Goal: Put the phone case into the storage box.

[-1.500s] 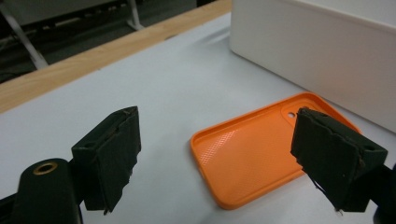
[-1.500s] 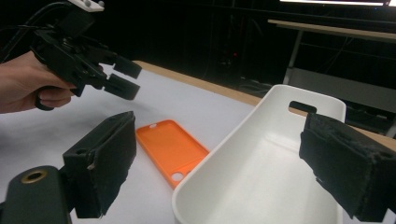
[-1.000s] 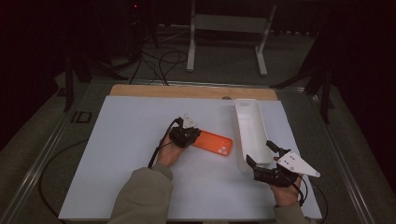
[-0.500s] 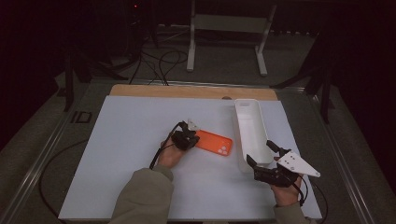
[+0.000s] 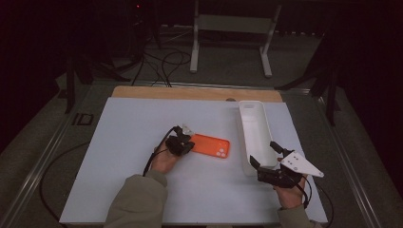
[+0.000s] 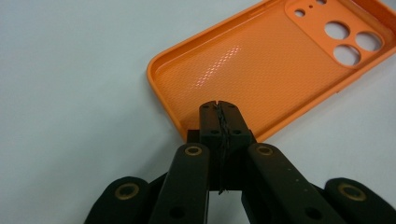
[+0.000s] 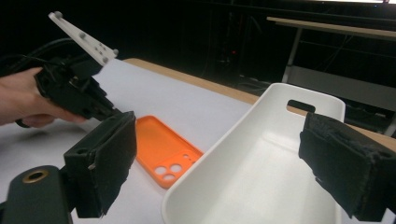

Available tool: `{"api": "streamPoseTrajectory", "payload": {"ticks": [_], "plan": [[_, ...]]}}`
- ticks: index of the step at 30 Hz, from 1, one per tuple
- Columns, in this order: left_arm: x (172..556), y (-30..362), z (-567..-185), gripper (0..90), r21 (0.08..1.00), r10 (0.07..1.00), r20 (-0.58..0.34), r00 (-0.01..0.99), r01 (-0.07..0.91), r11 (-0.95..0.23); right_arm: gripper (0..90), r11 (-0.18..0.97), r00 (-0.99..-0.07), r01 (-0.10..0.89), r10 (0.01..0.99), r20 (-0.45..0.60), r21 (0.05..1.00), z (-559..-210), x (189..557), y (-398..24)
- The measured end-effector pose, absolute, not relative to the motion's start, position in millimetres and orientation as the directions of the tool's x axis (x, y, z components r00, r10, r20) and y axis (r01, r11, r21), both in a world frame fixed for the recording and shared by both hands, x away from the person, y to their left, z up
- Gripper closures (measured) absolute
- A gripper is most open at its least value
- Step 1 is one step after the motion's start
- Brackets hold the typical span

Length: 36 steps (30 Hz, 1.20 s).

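Observation:
An orange phone case [image 5: 210, 145] lies inside-up on the white table, camera holes toward the right. My left gripper [image 5: 184, 142] is shut on the case's near corner [image 6: 243, 70], its jaws pressed together over the rim. A long white tray [image 5: 256, 135] stands to the right of the case. My right gripper [image 5: 264, 154] hovers at the tray's near end with its jaws wide open and nothing between its pads [image 7: 105, 163]. The right gripper view looks into the tray [image 7: 261, 172], with the case [image 7: 163, 149] and the left gripper [image 7: 77, 95] beyond.
The white sheet [image 5: 119, 123] covers a wooden board whose strip [image 5: 190, 92] shows at the far edge. Cables trail on the floor beyond, near a metal stand [image 5: 228, 28]. Bare sheet lies left of my left hand and between the two hands.
My left gripper has shifted slightly left and toward me, and the orange case has slid a little the same way with it. The right gripper has not moved.

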<state>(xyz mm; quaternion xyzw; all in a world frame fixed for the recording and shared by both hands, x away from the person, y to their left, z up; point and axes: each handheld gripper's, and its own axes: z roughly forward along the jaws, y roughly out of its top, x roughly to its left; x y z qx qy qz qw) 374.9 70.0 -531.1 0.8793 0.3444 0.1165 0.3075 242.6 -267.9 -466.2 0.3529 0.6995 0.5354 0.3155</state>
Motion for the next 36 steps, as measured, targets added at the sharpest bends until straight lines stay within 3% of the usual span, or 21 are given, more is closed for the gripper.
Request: {"api": "streamPoseTrajectory", "payload": {"ticks": [14, 36], "plan": [[342, 117, -531, 90.0, 0.625, 0.691, 0.030, 0.722, 0.526, -0.576, 11.0, 0.187, -0.570, 0.171, 0.820, -0.058, 0.967, -468, 254, -261], [276, 185, -534, 90.0, 0.665, 0.744, -0.006, 0.668, 0.558, -0.496, 11.0, 0.180, -0.587, 0.188, 0.809, -0.037, 0.966, -469, 262, -261]]}}
